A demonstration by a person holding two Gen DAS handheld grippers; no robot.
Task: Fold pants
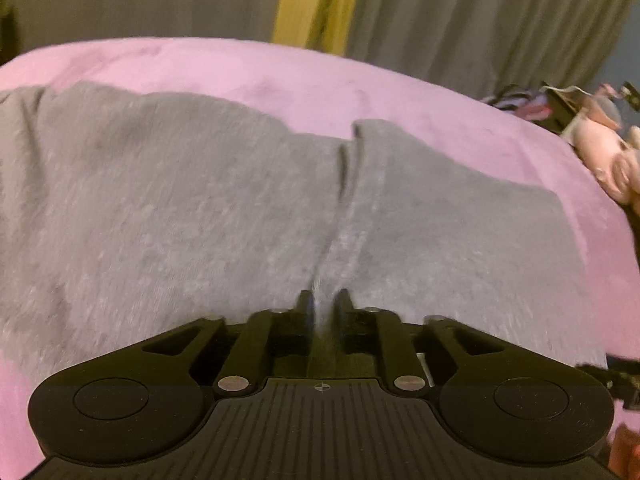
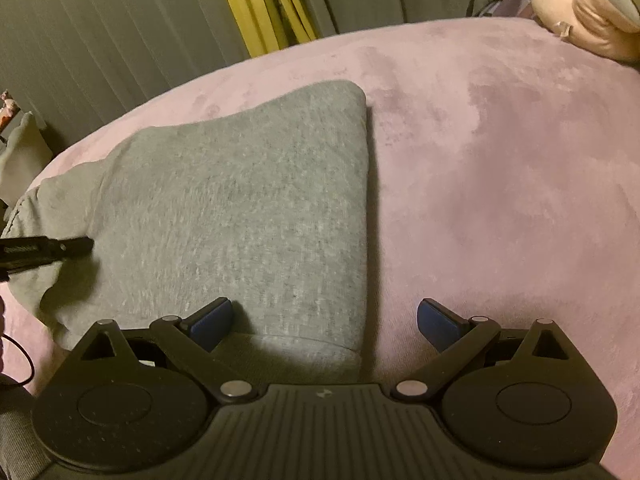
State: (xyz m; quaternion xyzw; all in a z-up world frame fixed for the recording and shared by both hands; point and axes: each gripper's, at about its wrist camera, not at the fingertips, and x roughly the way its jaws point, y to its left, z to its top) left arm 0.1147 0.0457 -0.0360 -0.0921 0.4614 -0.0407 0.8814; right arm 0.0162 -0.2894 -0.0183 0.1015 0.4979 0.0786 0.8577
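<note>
On pink blanket (image 2: pixel 500 160) | pants (image 2: pixel 240 208) right edge free | right tool (image 2: pixel 325 320) spread | left tool (image 1: pixel 324 304) narrowly parted

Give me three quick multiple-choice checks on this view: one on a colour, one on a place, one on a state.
1. What colour are the pants?
A. blue
B. grey
C. black

2. What do the pants lie on?
A. a pink blanket
B. a wooden floor
C. a white table

3. How do the jaws of the right gripper stand?
A. shut on the pants
B. shut on nothing
C. wide open

Answers:
1. B, the fabric is a flecked grey in both views.
2. A, pink plush shows beyond the pants' far and right edges.
3. C, the blue pads stand far apart, one over the pants and one over the blanket.
</note>
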